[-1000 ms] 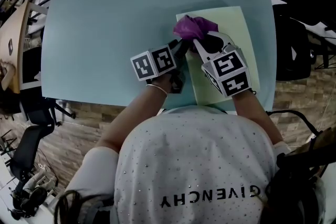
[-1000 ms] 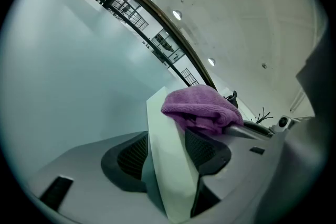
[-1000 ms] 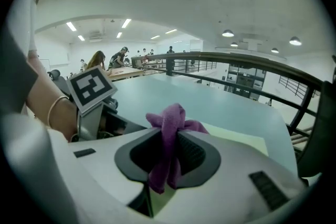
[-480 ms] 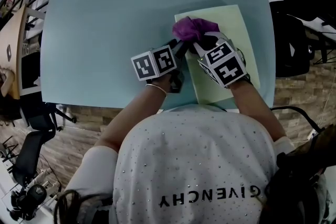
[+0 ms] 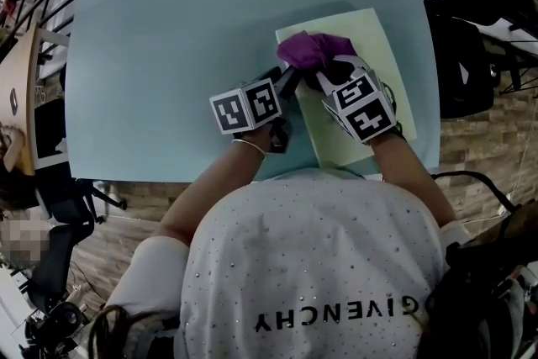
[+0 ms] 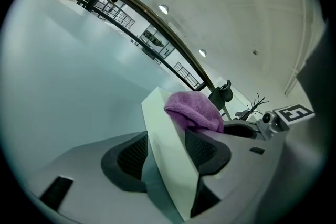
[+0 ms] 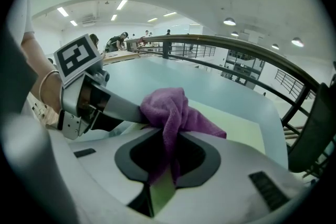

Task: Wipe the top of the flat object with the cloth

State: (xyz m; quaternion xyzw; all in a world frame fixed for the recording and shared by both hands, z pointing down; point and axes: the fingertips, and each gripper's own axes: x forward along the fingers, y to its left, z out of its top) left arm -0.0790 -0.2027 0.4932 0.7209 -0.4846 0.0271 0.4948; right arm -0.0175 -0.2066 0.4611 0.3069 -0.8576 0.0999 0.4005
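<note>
Counter (image 5: 168, 55): It is lying wide and smooth. It is pale blue with round corners, and it is carrying everything here.

Left gripper (image 6: 176, 136): It is reaching in from the left, with a cube (image 5: 245, 107) of black-and-white squares riding on it. Its grey jaws are standing a fair way apart. Their dark, ribbed pads are pressing on both sides of the left edge of the flat board (image 5: 374, 46), so it is gripping that edge. Whether the edge is lifting off the counter cannot be told.

Flat board: It is lying on the right part of the counter. It is thin and pale yellow-green, with straight sides and sharp corners. Its top is looking plain and smooth.

Cloth (image 5: 313, 49): It is purple, soft and fuzzy. It is sitting in a bunched-up lump on top of the flat board, near the far left corner, just past the tips of the left gripper.

Right gripper (image 7: 170, 136): It is coming in from the near side, with its own marked cube (image 5: 363, 105) on it. Its jaws are nearly together and are pinching a fold of the cloth. A strip of cloth is hanging down between the dark pads, and the green board is showing in the gap under them.

Shirt (image 5: 311, 265): It is filling the bottom of the head view. It is white with tiny dots.
</note>
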